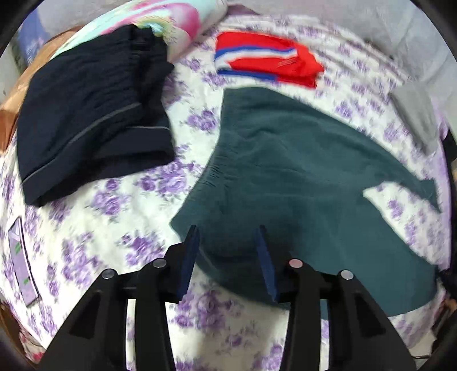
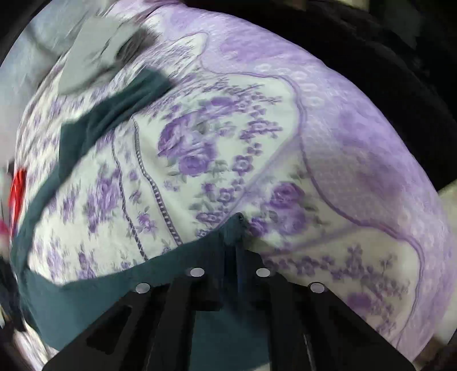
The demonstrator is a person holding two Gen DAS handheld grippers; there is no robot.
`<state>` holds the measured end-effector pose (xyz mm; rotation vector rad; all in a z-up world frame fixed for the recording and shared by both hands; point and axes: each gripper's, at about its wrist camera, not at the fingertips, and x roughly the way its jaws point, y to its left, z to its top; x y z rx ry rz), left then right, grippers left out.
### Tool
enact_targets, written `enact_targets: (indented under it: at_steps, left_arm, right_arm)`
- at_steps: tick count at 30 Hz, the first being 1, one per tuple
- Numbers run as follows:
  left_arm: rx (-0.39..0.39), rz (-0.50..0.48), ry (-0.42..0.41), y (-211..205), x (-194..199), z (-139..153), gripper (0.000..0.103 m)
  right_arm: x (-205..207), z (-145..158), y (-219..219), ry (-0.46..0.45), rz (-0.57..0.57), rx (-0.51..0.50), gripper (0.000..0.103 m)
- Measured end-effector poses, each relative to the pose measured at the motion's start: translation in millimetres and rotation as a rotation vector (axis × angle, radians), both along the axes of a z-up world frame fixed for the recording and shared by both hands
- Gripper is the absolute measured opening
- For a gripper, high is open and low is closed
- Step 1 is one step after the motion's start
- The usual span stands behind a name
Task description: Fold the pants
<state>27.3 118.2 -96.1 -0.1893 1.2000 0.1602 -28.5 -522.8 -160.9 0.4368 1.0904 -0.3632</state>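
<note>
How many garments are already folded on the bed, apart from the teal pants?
2. Folded dark navy garment lies far left by the pillow; folded red striped garment lies beyond the teal pants. Others may be out of view.

Floral bed [image 1: 120, 199]: green pants [image 1: 285, 171], prob. clothes.

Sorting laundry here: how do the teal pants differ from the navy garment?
The teal pants lie spread open in one layer; the navy garment is folded into a stack. Navy has grey piping; teal is plain. The right hand-held gripper pinches the teal; navy is untouched. Both lie on the floral bedspread.
</note>
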Motion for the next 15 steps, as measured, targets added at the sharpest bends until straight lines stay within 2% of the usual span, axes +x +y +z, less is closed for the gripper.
enact_targets:
  at_steps: [3, 5, 7, 8, 10, 12, 15]
  left_arm:
    - [0.085, 0.046, 0.138, 3.2, 12.6, -34.8, 0.024]
    - [0.065, 0.076, 0.209, 9.8, 13.4, -49.6, 0.025]
    - [0.055, 0.069, 0.190, 10.0, 13.5, -40.6, 0.025]
    - [0.067, 0.052, 0.167, 8.3, 14.6, -32.4, 0.025]
    - [0.111, 0.013, 0.111, 3.7, 20.5, -10.9, 0.039]
    - [0.114, -0.012, 0.057, -0.7, 30.3, 4.5, 0.046]
    - [0.098, -0.060, -0.006, -14.2, 52.9, 17.2, 0.048]
  right_arm:
    - [-11.6, 13.8, -13.9, -0.057, -0.108, -0.066, 0.009]
    - [-13.5, 8.1, -12.1, -0.046, -0.129, -0.111, 0.023]
    - [-8.1, 9.5, -10.0, -0.012, -0.099, -0.124, 0.027]
    - [-6.5, 20.8, -7.5, -0.022, -0.101, -0.167, 0.029]
    - [-7.7, 40.1, -7.4, -0.078, -0.116, -0.210, 0.055]
    - [3.1, 56.0, -7.0, -0.145, -0.103, -0.198, 0.058]
    - [42.2, 62.4, -6.1, -0.180, -0.060, -0.157, 0.058]
